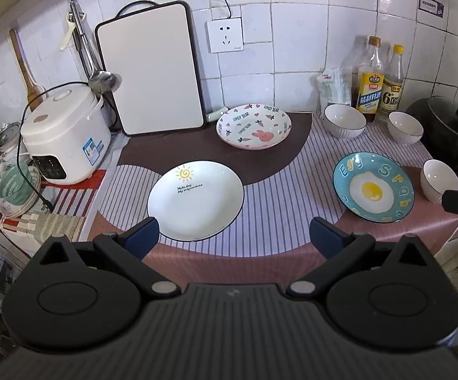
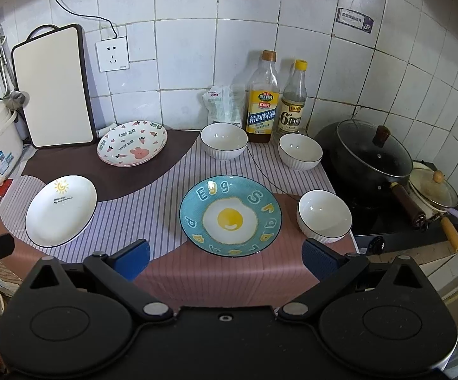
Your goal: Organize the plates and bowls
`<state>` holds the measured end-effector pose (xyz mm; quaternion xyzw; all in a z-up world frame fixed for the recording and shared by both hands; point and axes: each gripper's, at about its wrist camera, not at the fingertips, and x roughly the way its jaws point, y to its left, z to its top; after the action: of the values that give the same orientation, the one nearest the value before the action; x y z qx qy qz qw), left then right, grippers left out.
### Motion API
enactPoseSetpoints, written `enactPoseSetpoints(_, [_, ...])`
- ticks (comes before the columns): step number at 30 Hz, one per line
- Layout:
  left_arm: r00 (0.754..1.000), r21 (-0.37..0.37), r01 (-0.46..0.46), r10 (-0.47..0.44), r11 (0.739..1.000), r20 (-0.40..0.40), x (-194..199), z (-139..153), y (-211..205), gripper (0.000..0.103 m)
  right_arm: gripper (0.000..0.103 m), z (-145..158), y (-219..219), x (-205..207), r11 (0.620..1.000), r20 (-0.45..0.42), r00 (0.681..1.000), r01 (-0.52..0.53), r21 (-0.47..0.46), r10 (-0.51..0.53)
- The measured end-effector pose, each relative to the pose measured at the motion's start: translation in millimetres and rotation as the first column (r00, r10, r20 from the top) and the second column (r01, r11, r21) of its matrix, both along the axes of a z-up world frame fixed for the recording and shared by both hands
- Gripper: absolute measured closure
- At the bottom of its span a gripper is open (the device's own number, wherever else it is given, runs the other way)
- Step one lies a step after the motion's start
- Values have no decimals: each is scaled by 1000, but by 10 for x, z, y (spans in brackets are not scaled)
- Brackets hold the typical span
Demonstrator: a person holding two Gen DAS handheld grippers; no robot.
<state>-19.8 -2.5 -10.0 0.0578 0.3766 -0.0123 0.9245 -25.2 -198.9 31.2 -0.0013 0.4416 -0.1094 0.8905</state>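
Note:
Three plates lie apart on the striped cloth: a white sun plate point(image 1: 195, 201) point(image 2: 61, 210) front left, a pink rabbit plate point(image 1: 253, 126) point(image 2: 132, 143) at the back, and a blue egg plate point(image 1: 373, 187) point(image 2: 230, 216) to the right. Three white bowls stand upright: one by the bottles point(image 1: 345, 121) point(image 2: 224, 141), one further right point(image 1: 405, 127) point(image 2: 300, 151), one near the stove point(image 1: 438, 180) point(image 2: 324, 216). My left gripper point(image 1: 235, 237) hovers open just before the sun plate. Short of the egg plate, my right gripper point(image 2: 227, 258) is open too, nothing between its fingers.
A white cutting board point(image 1: 151, 69) leans on the tiled wall beside a rice cooker point(image 1: 66, 134). Two bottles point(image 2: 262, 98) and a bag stand at the back. A lidded black wok point(image 2: 371, 158) sits on the stove at right. The counter's front edge is close below the grippers.

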Motion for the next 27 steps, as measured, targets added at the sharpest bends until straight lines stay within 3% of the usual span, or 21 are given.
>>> enactPoseSetpoints(16, [1000, -22, -5, 4, 1000, -31, 20, -116, 79, 0, 0, -35, -37, -114, 999, 97, 994, 44, -23, -42])
enactPoseSetpoints(27, [998, -29, -10, 8, 1000, -56, 24, -159, 125, 0, 0, -117, -1, -94, 997, 90, 995, 48, -64, -42])
